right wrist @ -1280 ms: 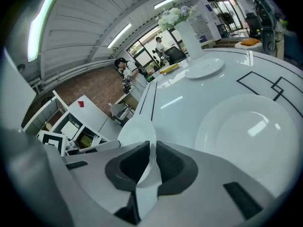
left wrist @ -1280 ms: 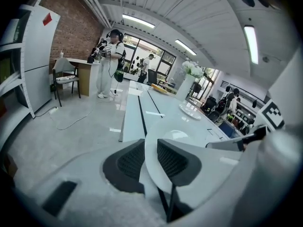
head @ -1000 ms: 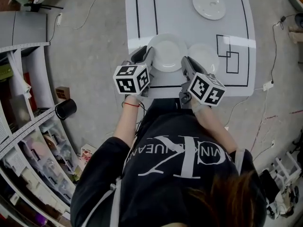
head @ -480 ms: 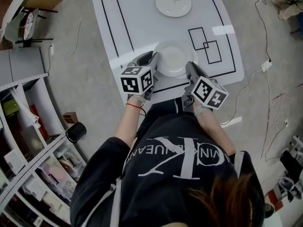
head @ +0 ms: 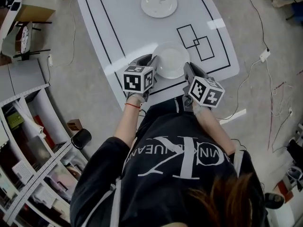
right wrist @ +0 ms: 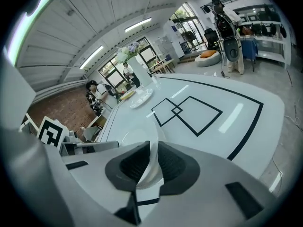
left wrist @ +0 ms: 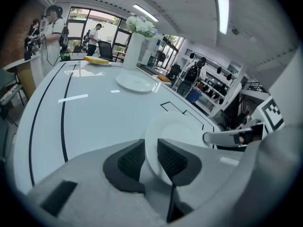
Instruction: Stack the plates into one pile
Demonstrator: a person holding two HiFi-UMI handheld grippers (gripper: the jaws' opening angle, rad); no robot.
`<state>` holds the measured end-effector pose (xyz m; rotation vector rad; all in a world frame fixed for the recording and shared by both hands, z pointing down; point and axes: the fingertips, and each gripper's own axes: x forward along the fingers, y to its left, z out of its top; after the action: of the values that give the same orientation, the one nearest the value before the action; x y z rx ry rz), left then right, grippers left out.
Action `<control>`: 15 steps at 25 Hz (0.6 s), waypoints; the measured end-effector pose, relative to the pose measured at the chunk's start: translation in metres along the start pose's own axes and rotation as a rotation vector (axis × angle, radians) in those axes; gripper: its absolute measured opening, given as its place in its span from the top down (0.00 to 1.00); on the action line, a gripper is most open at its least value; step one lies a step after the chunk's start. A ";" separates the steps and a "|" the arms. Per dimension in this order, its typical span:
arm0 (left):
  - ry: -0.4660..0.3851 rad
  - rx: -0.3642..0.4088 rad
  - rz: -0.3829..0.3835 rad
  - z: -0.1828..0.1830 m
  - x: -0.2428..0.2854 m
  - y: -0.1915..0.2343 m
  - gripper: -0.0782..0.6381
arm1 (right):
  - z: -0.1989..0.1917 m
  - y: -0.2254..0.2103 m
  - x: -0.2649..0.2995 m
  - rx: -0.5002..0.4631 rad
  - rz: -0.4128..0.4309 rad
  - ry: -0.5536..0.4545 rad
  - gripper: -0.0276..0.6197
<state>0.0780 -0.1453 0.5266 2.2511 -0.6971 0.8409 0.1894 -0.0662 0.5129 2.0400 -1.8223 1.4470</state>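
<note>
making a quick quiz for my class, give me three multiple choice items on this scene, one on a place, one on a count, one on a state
1. Where does the far plate lie?
A) at the table's far end
B) at its near edge
C) hanging off its side

2. How many black squares overlap on the table?
A) one
B) two
C) four

3. What is the right gripper doing?
A) open over bare table
B) holding a cup
C) shut on the near plate's rim

Answers:
1 A, the head view shows it farthest from the person.
2 B, two outlines cross at one corner.
3 C, the right gripper view shows the rim pinched between its pads.
</note>
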 end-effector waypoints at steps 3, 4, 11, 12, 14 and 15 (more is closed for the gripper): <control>0.023 0.009 -0.002 -0.002 0.002 -0.001 0.77 | -0.003 -0.003 0.001 0.004 -0.008 0.005 0.89; 0.024 0.012 -0.002 -0.002 0.002 -0.001 0.77 | -0.003 -0.003 0.000 -0.004 -0.011 0.002 0.89; 0.019 0.033 0.001 -0.001 0.004 0.000 0.76 | -0.003 0.001 0.001 -0.118 -0.031 0.002 0.84; 0.013 0.035 -0.003 0.000 0.004 0.000 0.76 | -0.003 0.002 0.000 -0.140 -0.036 -0.003 0.83; 0.002 0.035 -0.014 0.000 0.003 0.001 0.74 | 0.000 0.003 -0.003 -0.188 -0.050 -0.017 0.82; -0.001 0.034 -0.018 0.000 0.002 0.002 0.74 | 0.002 0.003 -0.005 -0.211 -0.058 -0.026 0.82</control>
<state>0.0780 -0.1470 0.5285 2.2847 -0.6674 0.8485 0.1887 -0.0647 0.5069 1.9990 -1.8216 1.1642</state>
